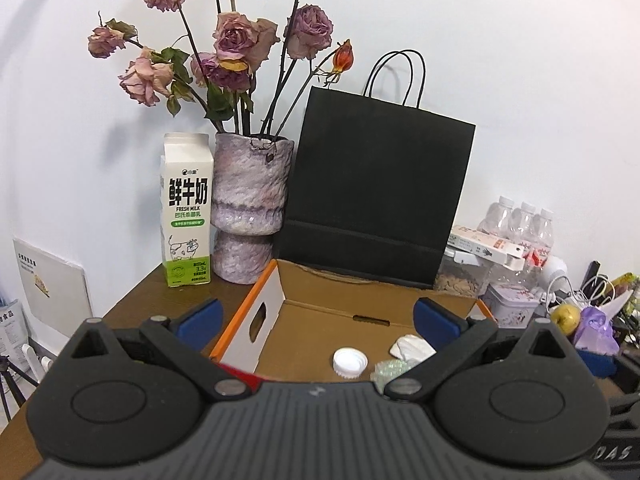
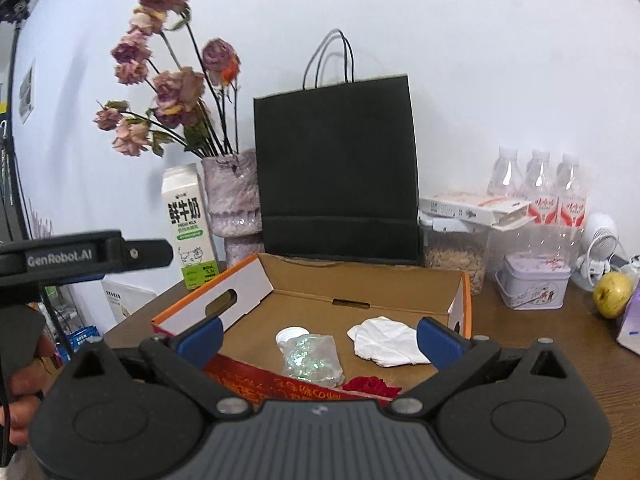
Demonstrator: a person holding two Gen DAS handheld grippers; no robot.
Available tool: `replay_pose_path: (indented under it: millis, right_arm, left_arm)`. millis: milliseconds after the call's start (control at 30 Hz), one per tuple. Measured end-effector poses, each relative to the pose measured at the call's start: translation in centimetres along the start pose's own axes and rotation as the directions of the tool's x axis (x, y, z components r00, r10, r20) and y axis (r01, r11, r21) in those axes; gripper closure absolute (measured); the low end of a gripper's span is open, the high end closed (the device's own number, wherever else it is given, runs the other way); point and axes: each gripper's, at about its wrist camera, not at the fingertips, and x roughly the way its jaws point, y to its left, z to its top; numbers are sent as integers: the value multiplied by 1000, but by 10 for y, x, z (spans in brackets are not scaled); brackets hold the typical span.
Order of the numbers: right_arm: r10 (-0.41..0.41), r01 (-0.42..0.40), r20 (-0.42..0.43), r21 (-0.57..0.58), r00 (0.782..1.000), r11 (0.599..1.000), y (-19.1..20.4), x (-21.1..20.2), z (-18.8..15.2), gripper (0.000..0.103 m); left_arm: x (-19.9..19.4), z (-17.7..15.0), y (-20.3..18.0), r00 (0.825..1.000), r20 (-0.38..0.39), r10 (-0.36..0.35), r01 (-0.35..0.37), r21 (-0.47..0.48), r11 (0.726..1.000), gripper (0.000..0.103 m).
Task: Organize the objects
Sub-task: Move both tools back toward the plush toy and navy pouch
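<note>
The cardboard box is lying open on the brown table, just in front of the black paper bag; its long axis is running left to right, and its open side is facing up. Inside it, a white bottle cap is touching a crumpled shiny wrapper, a crumpled white tissue is resting to the right of them, and a small red fabric piece is sitting near the front wall (red, with gold writing I cannot read).

The right gripper is hovering over the near edge of the box, its blue fingers wide apart and holding nothing. The left gripper is also spread wide and empty above the box; in the right wrist view its black body is showing "GenRobot.AI".

Left of the bag, a milk carton is reading "鲜牛奶 FRESH MILK", beside a vase of dried roses. At far right, water bottles are standing behind a tin and a yellow-green apple.
</note>
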Motion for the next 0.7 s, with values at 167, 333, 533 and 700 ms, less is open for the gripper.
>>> replay_pose_path:
  millis: [167,333,533,700]
  right_arm:
    - [-9,8,61,12,998,1000,1,-26,-3,0]
    - [-14,9,130,39,991,999,1,-48,-10,0]
    - [-29,17,201,60,979,998,-3,-74,-26,0]
    - [-53,39,180,81,982,996,-6,-89,-44,0]
  left_arm:
    - [-20,-7,5,1000,16,-10,10,-7,1000,0]
    - [-38,-15,13,998,50,-37,38,-33,999,0]
    - [-52,-27,13,996,62,-61,63,-30,998,0]
    - [-71,-49,11,994,87,-63,60,37,998,0]
